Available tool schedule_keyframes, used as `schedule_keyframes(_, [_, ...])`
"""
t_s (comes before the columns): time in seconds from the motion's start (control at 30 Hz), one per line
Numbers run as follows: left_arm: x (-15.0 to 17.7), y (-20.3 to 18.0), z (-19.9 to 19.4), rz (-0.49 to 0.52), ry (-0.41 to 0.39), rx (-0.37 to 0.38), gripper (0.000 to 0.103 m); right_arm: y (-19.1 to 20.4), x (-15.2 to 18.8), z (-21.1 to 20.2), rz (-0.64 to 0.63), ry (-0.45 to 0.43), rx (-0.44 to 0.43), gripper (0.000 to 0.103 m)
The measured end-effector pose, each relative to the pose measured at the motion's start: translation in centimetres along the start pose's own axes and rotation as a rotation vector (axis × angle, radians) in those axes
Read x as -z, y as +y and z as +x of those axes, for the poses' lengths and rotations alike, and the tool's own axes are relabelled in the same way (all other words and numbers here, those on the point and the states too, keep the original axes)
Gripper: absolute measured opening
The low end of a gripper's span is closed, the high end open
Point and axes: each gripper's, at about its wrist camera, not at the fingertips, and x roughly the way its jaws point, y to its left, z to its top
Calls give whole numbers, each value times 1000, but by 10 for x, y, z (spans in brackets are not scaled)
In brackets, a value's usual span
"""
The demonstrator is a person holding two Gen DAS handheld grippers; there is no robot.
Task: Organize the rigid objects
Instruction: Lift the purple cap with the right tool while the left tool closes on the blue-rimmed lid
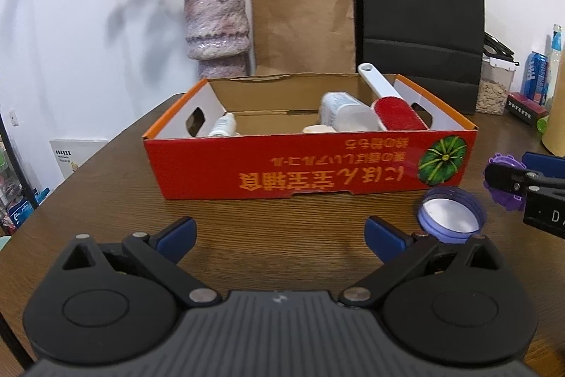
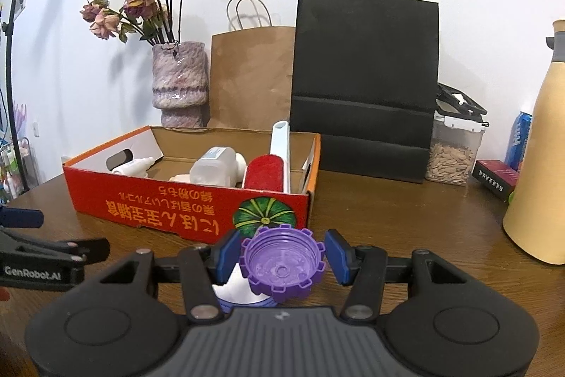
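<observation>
Cardboard box (image 2: 197, 211) at twelve o'clock awaits; our right claw (image 2: 280, 258) pinches the purple cap (image 2: 282, 265) across its notched rim. Light, stiff, slippery plastic. Our left claw (image 1: 280, 237) gapes empty near the blue lid (image 1: 450, 218).

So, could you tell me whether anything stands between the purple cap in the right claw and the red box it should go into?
Only the red box's own near wall. The purple cap sits between the right claw's pads just before that wall, so it must clear the rim; the box floor behind it looks free.
</observation>
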Motion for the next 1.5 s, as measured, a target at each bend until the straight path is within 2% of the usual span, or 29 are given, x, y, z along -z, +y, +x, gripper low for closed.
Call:
schedule_keyframes(0.4, [-3,-50,6,38,11,29,103,-24,2,-10,-9,-17,-2,51])
schedule_keyframes(0.93, [-6,-113,23,83,49,70,103,-80,6,-18,11,-23,30,51])
schedule_keyframes(1.5, [-8,-138,42,58,118,56,103,-112,11,-13,32,2,29,51])
